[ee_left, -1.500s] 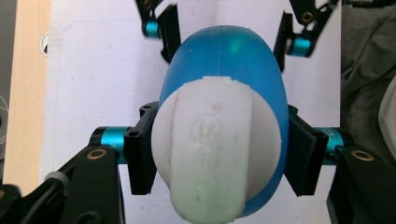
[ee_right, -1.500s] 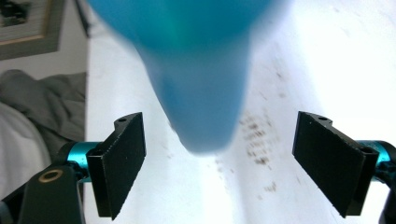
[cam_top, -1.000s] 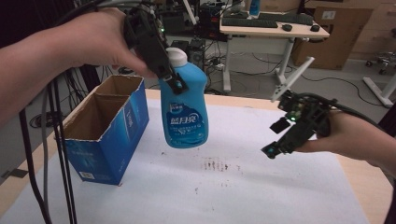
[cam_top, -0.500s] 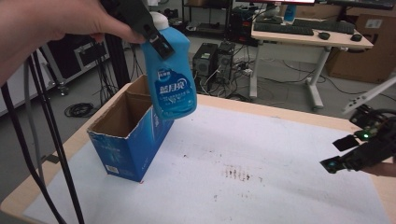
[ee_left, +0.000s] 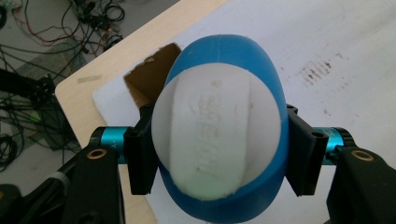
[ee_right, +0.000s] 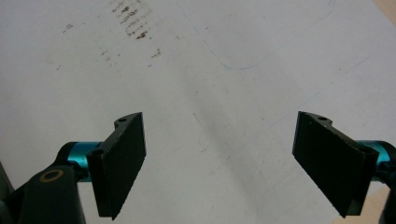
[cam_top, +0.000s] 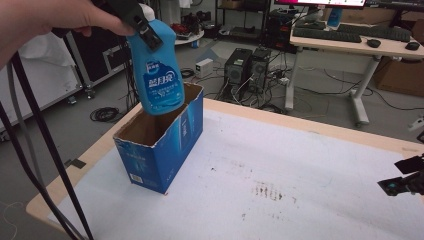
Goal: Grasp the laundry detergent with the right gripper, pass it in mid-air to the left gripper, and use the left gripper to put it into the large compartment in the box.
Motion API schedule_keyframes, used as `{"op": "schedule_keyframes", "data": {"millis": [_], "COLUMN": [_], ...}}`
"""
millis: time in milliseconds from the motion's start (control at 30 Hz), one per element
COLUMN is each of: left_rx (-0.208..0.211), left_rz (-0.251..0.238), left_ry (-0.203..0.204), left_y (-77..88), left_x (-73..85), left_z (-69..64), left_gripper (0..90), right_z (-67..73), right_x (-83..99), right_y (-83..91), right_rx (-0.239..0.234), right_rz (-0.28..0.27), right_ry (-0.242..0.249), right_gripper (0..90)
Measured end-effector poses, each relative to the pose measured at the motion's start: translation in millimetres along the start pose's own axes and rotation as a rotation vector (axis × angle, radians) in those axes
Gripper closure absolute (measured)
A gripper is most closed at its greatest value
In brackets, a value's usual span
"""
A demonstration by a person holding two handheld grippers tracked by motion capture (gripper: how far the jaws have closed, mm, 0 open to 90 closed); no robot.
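left tongs – clamped on blue detergent bottle, above open cardboard box | right tongs – spread wide, empty, over worktop

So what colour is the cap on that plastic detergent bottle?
White cap on the blue plastic detergent bottle; clearest in the left gripper view.

Stained white table cover, desk with keyboard, computer towers, floor cables

The bottle hangs over the box on the table's left.
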State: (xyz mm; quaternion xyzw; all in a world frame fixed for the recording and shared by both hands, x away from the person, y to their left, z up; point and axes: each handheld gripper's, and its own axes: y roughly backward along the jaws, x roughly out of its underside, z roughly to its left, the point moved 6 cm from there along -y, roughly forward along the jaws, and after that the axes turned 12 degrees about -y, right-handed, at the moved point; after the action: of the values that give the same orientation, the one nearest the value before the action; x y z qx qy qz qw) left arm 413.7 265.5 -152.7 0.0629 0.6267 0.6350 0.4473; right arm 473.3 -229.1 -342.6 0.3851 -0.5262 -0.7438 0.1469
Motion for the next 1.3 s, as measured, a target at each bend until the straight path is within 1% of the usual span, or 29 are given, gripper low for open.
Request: {"op": "schedule_keyframes", "data": {"millis": [33, 133, 167, 300, 533, 600, 667, 700, 733, 800, 833, 900, 967, 1000, 1033, 1133, 1167, 1200, 1300], "left_rx": [-0.003, -0.004, -0.008, -0.011, -0.018, -0.020, -0.019, -0.014, -0.016, -0.016, -0.009, -0.001, 0.005, 0.005, 0.010, 0.021, 0.021, 0.028, 0.038], "left_rz": [0.003, 0.006, 0.009, 0.023, 0.050, 0.072, 0.075, 0.086, 0.087, 0.087, 0.101, 0.109, 0.121, 0.121, 0.134, 0.153, 0.153, 0.165, 0.183], "left_ry": [0.009, 0.014, 0.020, 0.019, 0.012, 0.010, 0.012, 0.015, 0.016, 0.016, 0.021, 0.032, 0.030, 0.030, 0.024, 0.022, 0.022, 0.016, 0.004], "left_y": [0.7, 1.0, 1.1, -1.0, -11.1, -18.2, -20.8, -26.1, -29.1, -29.1, -37.9, -45.1, -52.9, -52.9, -61.0, -73.3, -73.3, -81.3, -92.4], "left_x": [2.4, 4.0, 4.8, 6.3, 10.2, 14.3, 15.9, 19.5, 21.0, 21.0, 27.0, 31.5, 35.8, 35.8, 39.9, 46.1, 46.1, 49.7, 54.5], "left_z": [1.2, 2.3, 2.9, 3.5, 3.2, 3.1, 3.1, 3.1, 3.0, 3.0, 2.5, 2.9, 1.7, 1.7, 0.3, -1.9, -1.9, -4.0, -7.4], "left_gripper": [38.7, 38.7, 38.7, 38.7, 38.7, 38.7, 38.7, 38.7, 38.7, 38.7, 38.7, 38.7, 38.7, 38.7, 38.7, 38.7, 38.7, 38.7, 38.7], "right_z": [-2.3, -4.5, -5.8, -7.9, -9.5, -10.0, -9.9, -10.3, -10.3, -10.3, -9.8, -9.5, -9.0, -8.8, -8.6, -7.9, -7.9, -7.0, -6.3], "right_x": [-0.1, 0.0, 0.8, 3.8, 6.6, 7.2, 7.7, 8.0, 8.0, 7.9, 7.8, 7.5, 6.9, 6.9, 7.1, 7.8, 7.8, 8.2, 8.1], "right_y": [1.3, 2.5, 3.4, 3.5, 6.1, 6.3, 6.5, 6.3, 6.4, 6.3, 6.3, 5.9, 5.5, 5.5, 5.3, 4.4, 4.4, 4.3, 4.0], "right_rx": [0.002, 0.006, 0.007, 0.010, 0.015, 0.014, 0.016, 0.019, 0.018, 0.018, 0.019, 0.017, 0.016, 0.018, 0.017, 0.019, 0.019, 0.017, 0.017], "right_rz": [-0.002, -0.006, -0.007, 0.000, -0.005, -0.005, -0.003, -0.002, -0.003, -0.002, 0.001, 0.000, -0.002, -0.001, 0.000, 0.007, 0.007, 0.011, 0.013], "right_ry": [-0.002, -0.003, -0.014, -0.013, -0.023, -0.019, -0.023, -0.021, -0.021, -0.022, -0.022, -0.019, -0.017, -0.016, -0.014, -0.011, -0.011, -0.006, -0.004], "right_gripper": [16.7, 16.7, 16.7, 16.7, 16.7, 16.7, 16.7, 16.7, 16.7, 16.7, 16.7, 16.7, 16.7, 16.7, 16.7, 16.7, 16.7, 16.7, 16.7]}}
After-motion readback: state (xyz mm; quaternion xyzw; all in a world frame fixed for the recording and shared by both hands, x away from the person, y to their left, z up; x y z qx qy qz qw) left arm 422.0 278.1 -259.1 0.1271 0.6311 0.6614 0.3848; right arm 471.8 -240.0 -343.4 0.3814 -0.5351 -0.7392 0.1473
